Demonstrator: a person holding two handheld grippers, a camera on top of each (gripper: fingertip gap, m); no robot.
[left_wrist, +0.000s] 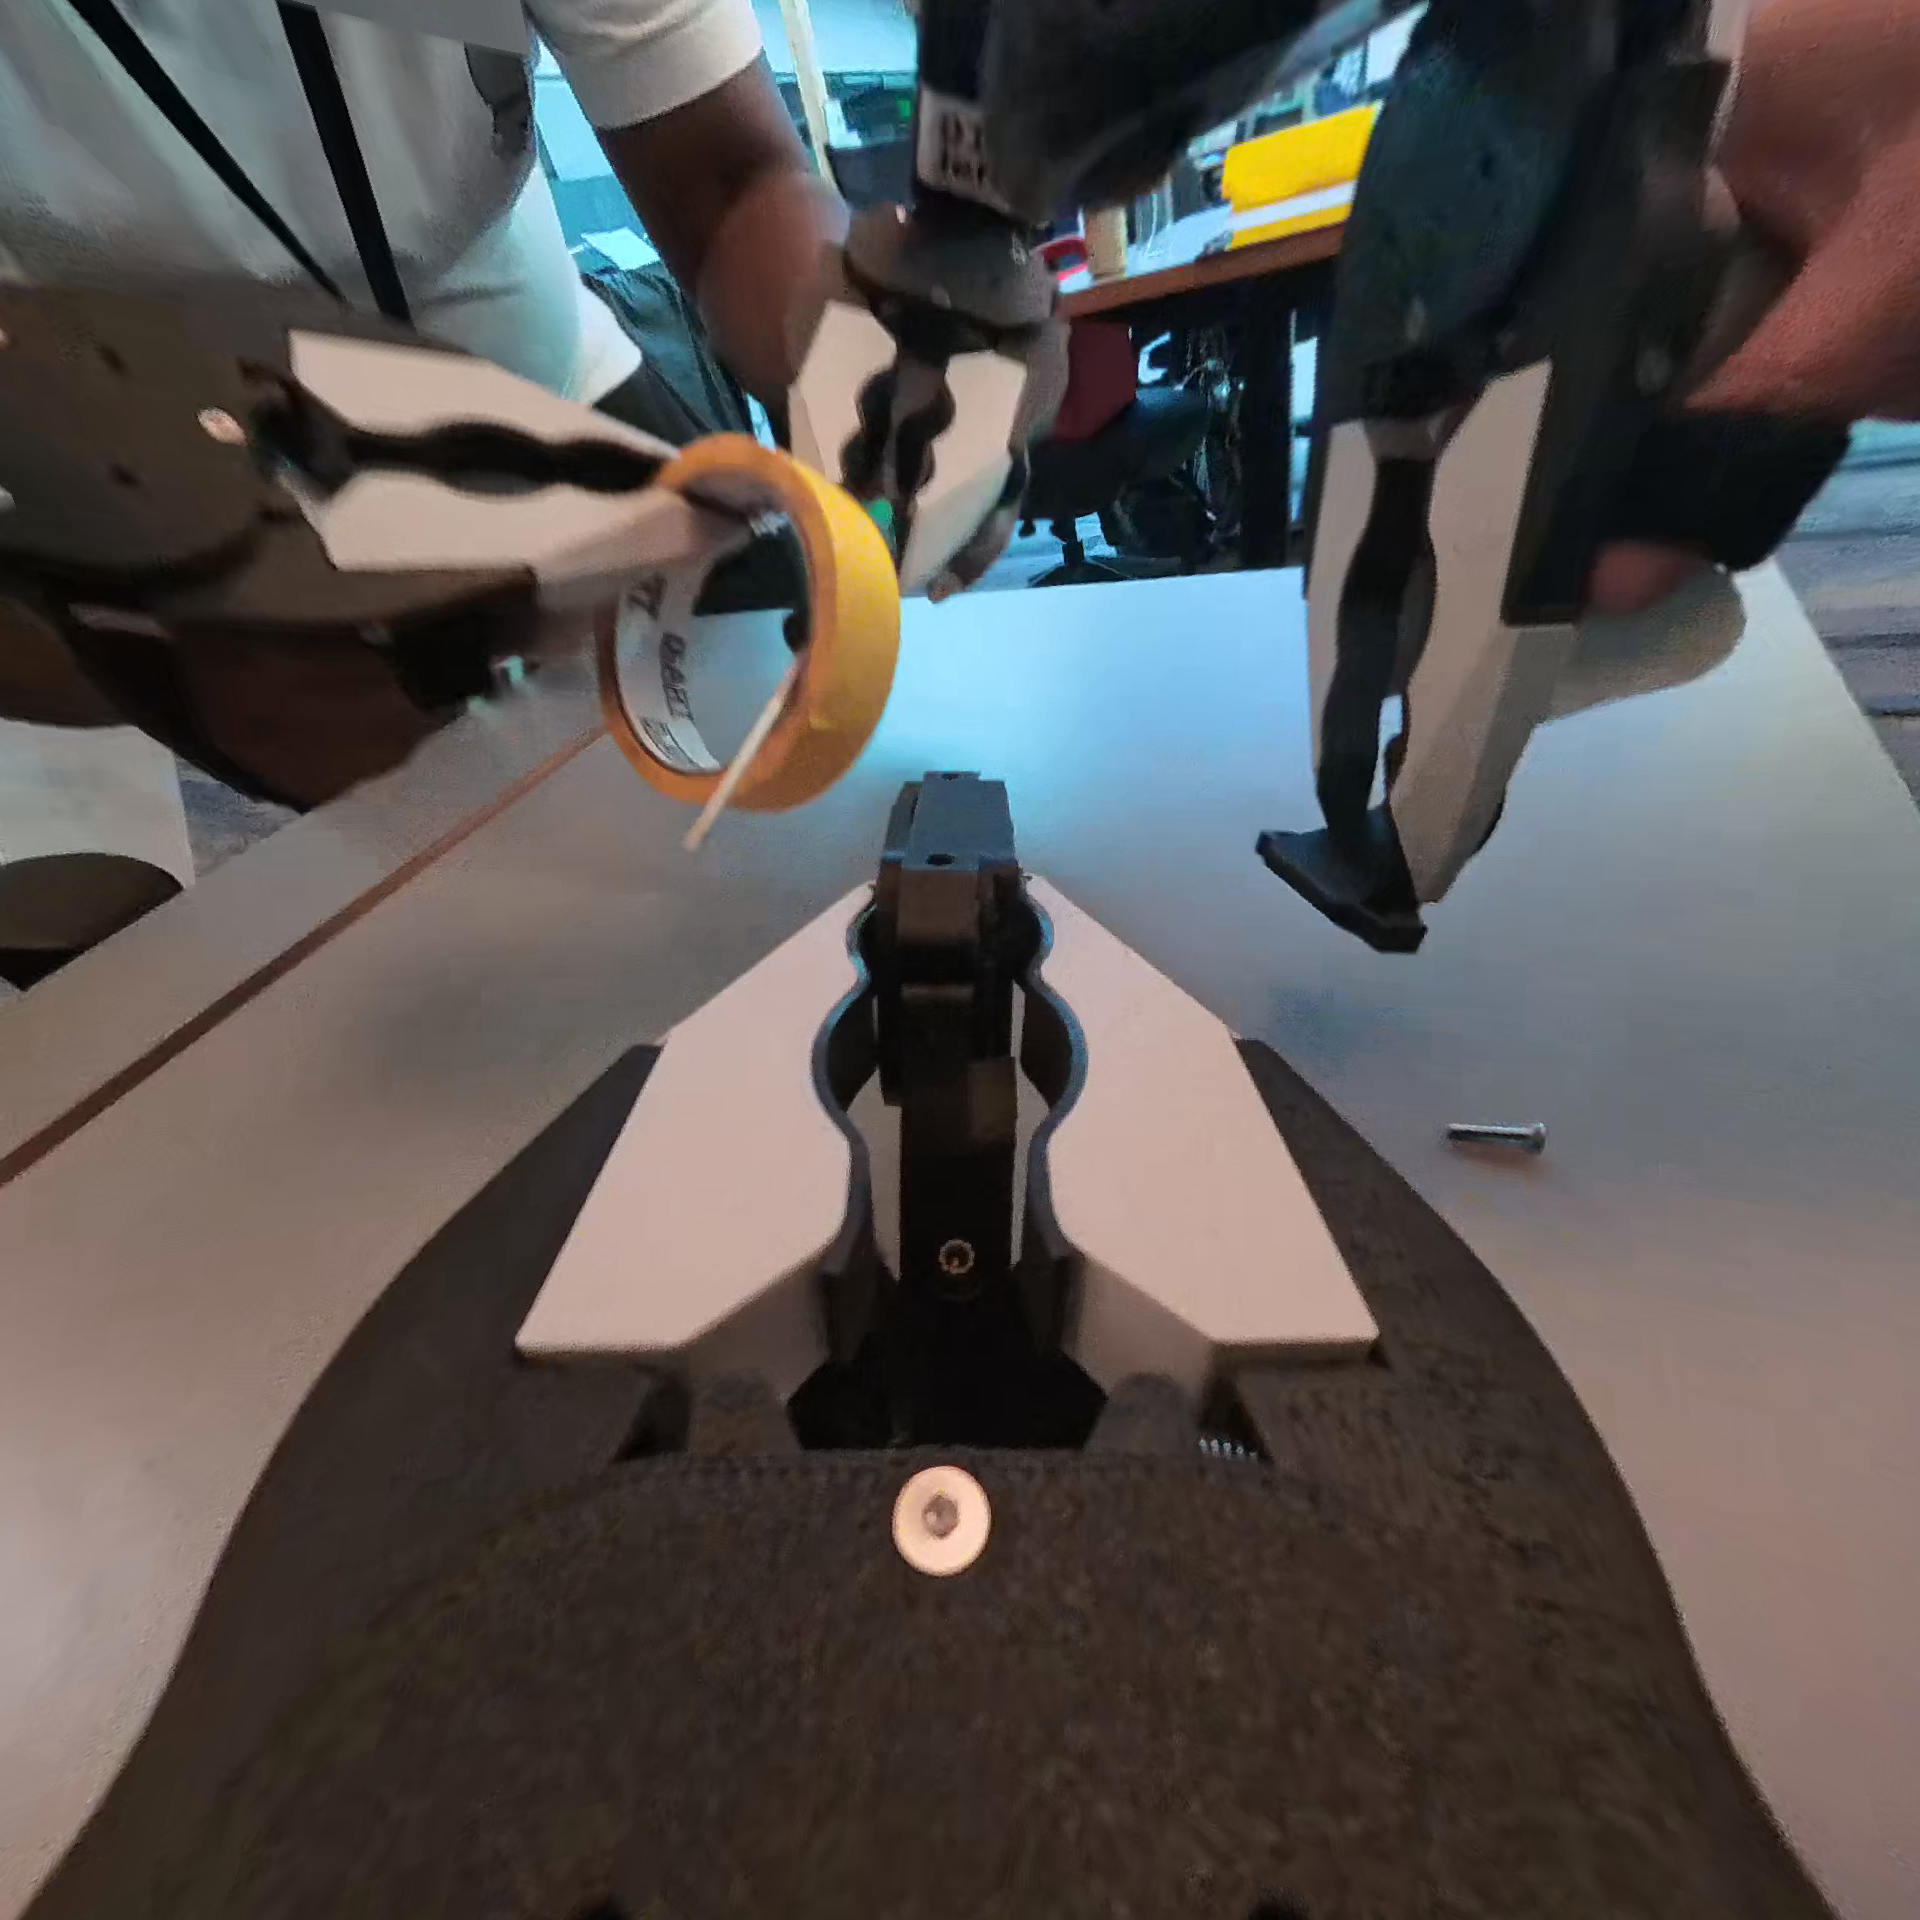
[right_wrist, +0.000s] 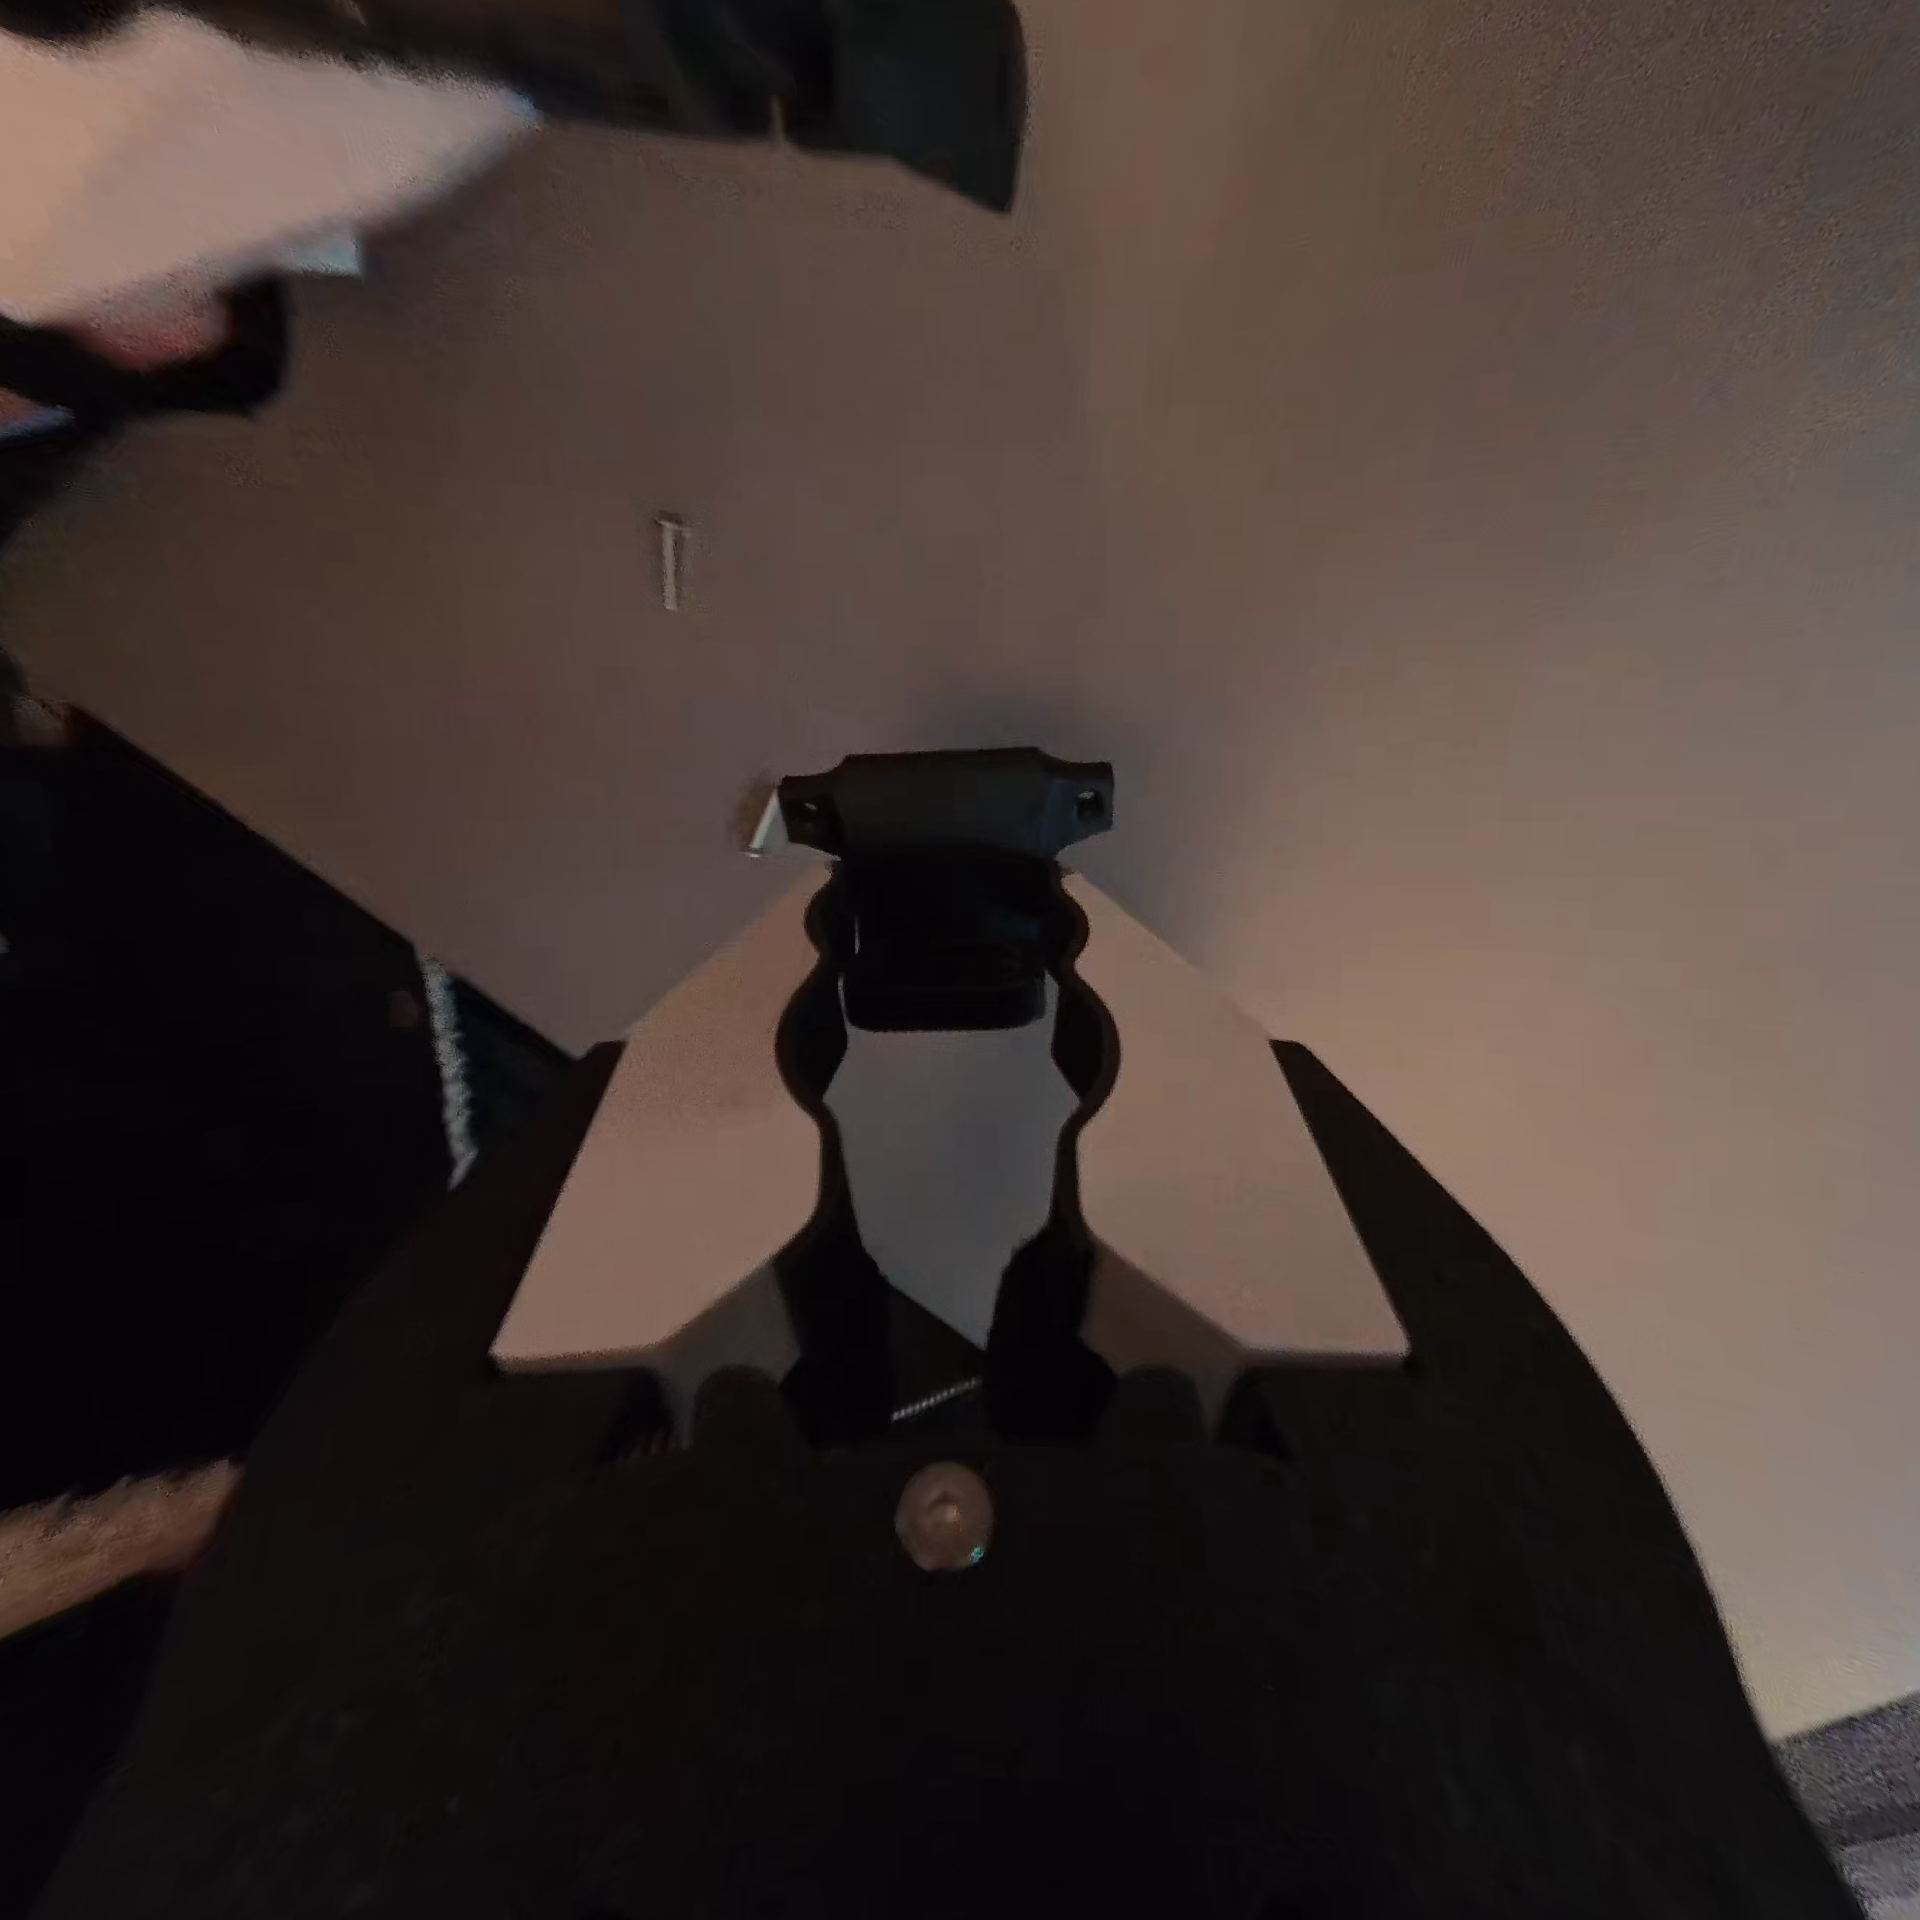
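In the left wrist view my left gripper (left_wrist: 951, 894) is shut on a long black plastic part (left_wrist: 945, 831), held low over the white table (left_wrist: 1143, 707). My right gripper (left_wrist: 1382, 873) hangs tip-down at the right, held by a hand, shut on a flat black bracket (left_wrist: 1340, 883) just above the table. In the right wrist view the right gripper (right_wrist: 945, 883) grips that black bracket (right_wrist: 945, 805), which has a hole at each end. A small silver screw (left_wrist: 1496, 1136) lies on the table to the right, also seen in the right wrist view (right_wrist: 670, 561).
Another person's gripper (left_wrist: 696, 488) at the left is shut on a yellow tape roll (left_wrist: 852, 644) held in the air. A further gripper (left_wrist: 935, 457) is behind it. A desk with yellow boxes (left_wrist: 1299, 171) and office chairs stand beyond the table's far edge. The grippers' ends are close to 12 cm from one another.
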